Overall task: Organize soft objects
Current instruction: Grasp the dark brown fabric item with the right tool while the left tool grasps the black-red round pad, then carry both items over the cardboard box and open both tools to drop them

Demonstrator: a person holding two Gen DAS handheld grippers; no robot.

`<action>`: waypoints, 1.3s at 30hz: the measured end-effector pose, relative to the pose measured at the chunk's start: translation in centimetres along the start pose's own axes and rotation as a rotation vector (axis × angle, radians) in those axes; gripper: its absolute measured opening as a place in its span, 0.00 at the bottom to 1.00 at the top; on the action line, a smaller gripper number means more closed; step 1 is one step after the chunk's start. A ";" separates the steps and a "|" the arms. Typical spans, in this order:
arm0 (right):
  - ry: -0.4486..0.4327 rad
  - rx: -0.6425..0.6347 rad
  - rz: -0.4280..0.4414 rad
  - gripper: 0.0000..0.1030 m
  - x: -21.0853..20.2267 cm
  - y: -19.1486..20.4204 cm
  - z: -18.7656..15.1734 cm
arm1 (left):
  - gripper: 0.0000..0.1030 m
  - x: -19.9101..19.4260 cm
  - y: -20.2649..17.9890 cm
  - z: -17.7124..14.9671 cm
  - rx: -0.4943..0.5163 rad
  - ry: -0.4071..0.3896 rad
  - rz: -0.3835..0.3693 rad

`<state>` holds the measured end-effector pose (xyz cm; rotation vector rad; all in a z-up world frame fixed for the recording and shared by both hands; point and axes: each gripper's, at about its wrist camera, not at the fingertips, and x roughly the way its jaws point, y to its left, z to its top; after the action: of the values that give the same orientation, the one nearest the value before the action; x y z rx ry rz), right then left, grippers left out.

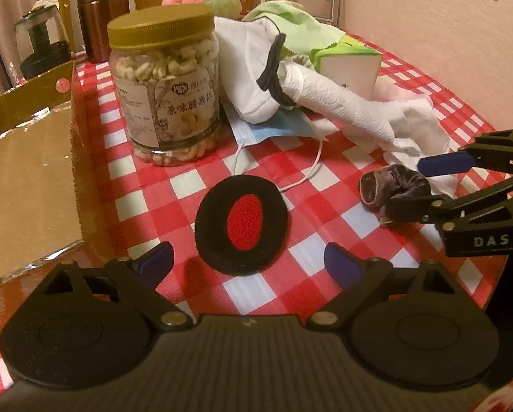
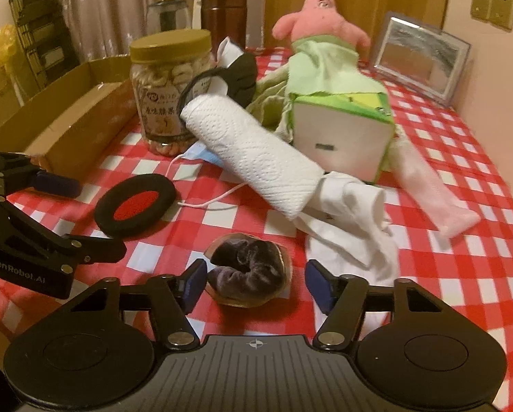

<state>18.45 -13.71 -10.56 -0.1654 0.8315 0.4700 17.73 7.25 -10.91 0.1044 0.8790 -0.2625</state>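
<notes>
A black foam ear pad with a red centre (image 1: 241, 225) lies flat on the checked tablecloth, between the fingertips of my open left gripper (image 1: 249, 262); it also shows in the right wrist view (image 2: 136, 206). A dark purple velvet scrunchie (image 2: 247, 273) lies between the open fingers of my right gripper (image 2: 256, 283), not clamped; it also shows in the left wrist view (image 1: 395, 189). Behind lie a paper towel roll (image 2: 253, 158), white cloth (image 2: 349, 226), a blue face mask (image 1: 273, 130) and a pink starfish plush (image 2: 319, 10).
A cardboard box (image 1: 26, 171) stands open at the table's left edge. A nut jar with a gold lid (image 1: 165, 86), a green tissue box (image 2: 342, 134), a brown flask (image 2: 223, 13), a glass kettle (image 1: 43, 44) and a framed mirror (image 2: 421, 55) stand on the table.
</notes>
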 end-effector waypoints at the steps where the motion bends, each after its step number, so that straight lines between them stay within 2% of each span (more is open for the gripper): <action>1: 0.004 -0.004 0.004 0.57 0.3 0.1 0.0 | 0.90 0.1 0.0 0.0 -0.001 -0.001 -0.001; 10: -0.005 -0.021 -0.013 0.23 0.7 0.2 -0.3 | 0.85 1.4 0.0 0.7 -0.007 -0.018 0.015; 13: -0.013 -0.012 -0.011 0.18 0.5 0.2 -0.1 | 0.84 1.8 -0.4 1.0 0.015 -0.022 0.030; 19: -0.021 0.014 -0.005 0.15 0.1 -0.1 -0.2 | 0.78 2.6 -0.9 1.2 0.038 -0.023 0.066; 21: -0.024 0.019 -0.004 0.15 -0.1 -0.2 -0.2 | 0.70 2.8 -0.9 1.2 0.035 -0.016 0.071; 27: -0.033 0.031 -0.005 0.14 -0.5 -0.4 -0.2 | 0.60 2.9 -1.0 1.3 0.020 -0.004 0.084; 32: -0.050 0.030 -0.003 0.14 -1.1 -0.3 0.1 | 0.58 2.0 -1.6 1.2 0.021 -0.003 0.086; 39: -0.093 0.020 -0.003 0.14 -2.7 0.2 0.9 | 0.58 -0.8 -1.7 2.0 -0.001 -0.042 0.075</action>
<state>17.35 -14.19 -7.93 -0.1253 0.7444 0.4636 18.32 5.37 -9.02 0.1303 0.8321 -0.1930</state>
